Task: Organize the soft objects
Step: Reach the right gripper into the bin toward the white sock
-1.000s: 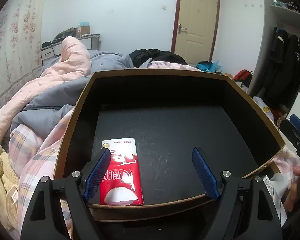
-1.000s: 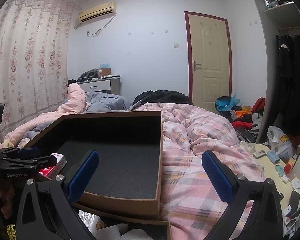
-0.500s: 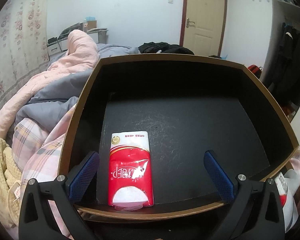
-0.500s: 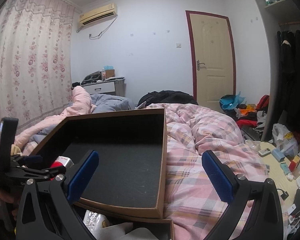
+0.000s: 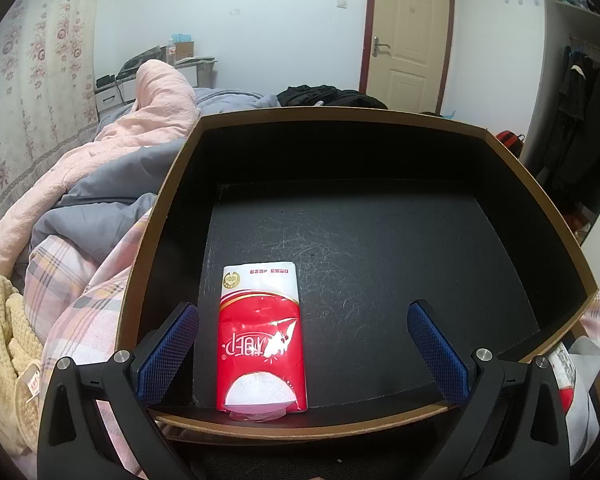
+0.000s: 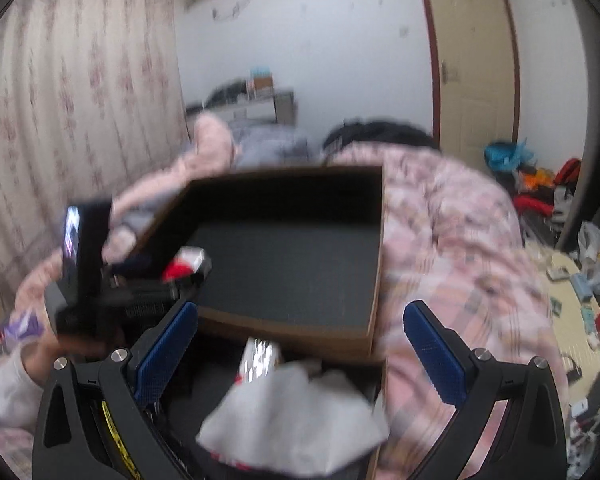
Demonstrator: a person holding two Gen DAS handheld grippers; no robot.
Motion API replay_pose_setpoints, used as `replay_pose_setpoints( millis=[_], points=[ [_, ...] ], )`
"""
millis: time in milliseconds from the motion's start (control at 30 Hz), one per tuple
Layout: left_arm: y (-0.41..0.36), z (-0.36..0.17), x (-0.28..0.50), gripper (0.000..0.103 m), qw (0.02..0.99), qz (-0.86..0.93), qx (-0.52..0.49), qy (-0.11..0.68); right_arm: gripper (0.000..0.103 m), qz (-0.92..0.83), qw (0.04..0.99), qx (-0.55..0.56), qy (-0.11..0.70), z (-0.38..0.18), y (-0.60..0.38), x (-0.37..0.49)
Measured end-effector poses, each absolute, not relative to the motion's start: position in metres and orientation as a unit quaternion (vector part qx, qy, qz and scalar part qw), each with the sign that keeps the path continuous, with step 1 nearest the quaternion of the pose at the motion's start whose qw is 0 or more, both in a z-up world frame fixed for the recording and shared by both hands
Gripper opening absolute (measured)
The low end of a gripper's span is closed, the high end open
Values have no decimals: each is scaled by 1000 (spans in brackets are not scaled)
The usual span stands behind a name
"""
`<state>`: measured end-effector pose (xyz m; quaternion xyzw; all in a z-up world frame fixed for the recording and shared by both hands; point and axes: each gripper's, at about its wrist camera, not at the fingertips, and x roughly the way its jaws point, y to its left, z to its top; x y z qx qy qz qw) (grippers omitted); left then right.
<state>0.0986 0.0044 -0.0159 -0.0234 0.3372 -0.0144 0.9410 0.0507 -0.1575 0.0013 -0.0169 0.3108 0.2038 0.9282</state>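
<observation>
A red and white tissue pack (image 5: 262, 340) lies flat at the front left of a black open box (image 5: 380, 248) with a brown rim, on the bed. My left gripper (image 5: 302, 346) is open and empty, just behind the pack at the box's front edge. My right gripper (image 6: 300, 344) is open and empty, above a white plastic bag (image 6: 296, 420) and a shiny packet (image 6: 260, 360) in a second box in front. The right wrist view is blurred; it shows the black box (image 6: 292, 268) and the tissue pack (image 6: 186, 264) beside the left gripper.
A pink plaid quilt (image 6: 460, 248) covers the bed right of the box. Grey and pink bedding (image 5: 100, 184) and a cream knit item (image 5: 4, 344) lie to the left. A cluttered low table (image 6: 580, 320) stands far right, a door (image 5: 408, 36) behind.
My left gripper let go of the tissue pack, opened wide and drew back a little. My right gripper tilted down and forward over the white bag, blurring its view.
</observation>
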Motion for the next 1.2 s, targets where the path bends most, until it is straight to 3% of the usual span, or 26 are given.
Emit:
replay_pose_setpoints(
  millis=[233,300,400,767,1200],
  points=[
    [4,-16,98,103,941,-14,-23,337,101,212,913,-29,347,-14,-158,54],
    [4,-16,98,103,941,-14,-23,337,84,220,911,-29,349,-13,-160,52],
    [4,-16,98,103,941,-14,-23,337,75,229,903,-28,363,-15,-160,54],
    [4,-16,98,103,941,-14,-23,337,75,280,871,-114,387,-7,-178,29],
    [4,-17,98,103,941,-14,-23,337,75,267,824,-245,435,-47,-149,25]
  ],
)
